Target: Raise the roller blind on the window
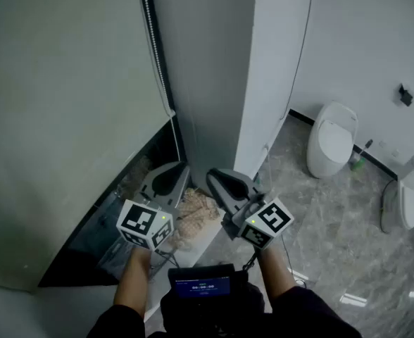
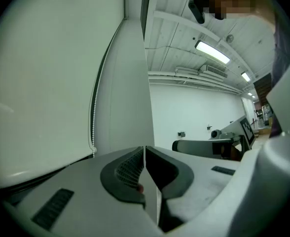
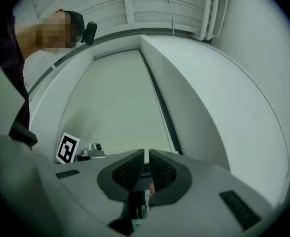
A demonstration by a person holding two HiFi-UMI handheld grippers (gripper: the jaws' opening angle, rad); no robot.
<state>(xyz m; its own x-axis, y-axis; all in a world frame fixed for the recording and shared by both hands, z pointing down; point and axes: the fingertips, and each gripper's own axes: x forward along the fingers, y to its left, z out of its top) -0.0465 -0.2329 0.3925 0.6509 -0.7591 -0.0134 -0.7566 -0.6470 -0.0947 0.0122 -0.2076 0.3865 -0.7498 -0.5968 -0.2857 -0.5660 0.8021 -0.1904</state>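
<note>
Both closed, left claw [image 1: 175, 172], right claw [image 1: 218, 177], near roller blind [image 1: 59, 118], bead chain [image 1: 155, 48]

The blind [image 1: 59, 118] is a plain pale grey-green with no pattern. Its bead chain [image 1: 155, 48] is white. Below the blind, the glass [image 1: 80, 255] looks nearly black. The wall [image 1: 221, 62] is white, with a black skirting [image 1: 302, 118] at its foot. The floor [image 1: 334, 224] is grey with pale marble veining. The toilet [image 1: 331, 143] is white. The left gripper [image 1: 173, 171] and right gripper [image 1: 217, 179] are grey, with black dotted pads [image 2: 127, 169]. Their cubes [image 1: 145, 224] are white with black square markers. The sleeves [image 1: 305, 315] are black, and the screen [image 1: 202, 286] glows blue.
</note>
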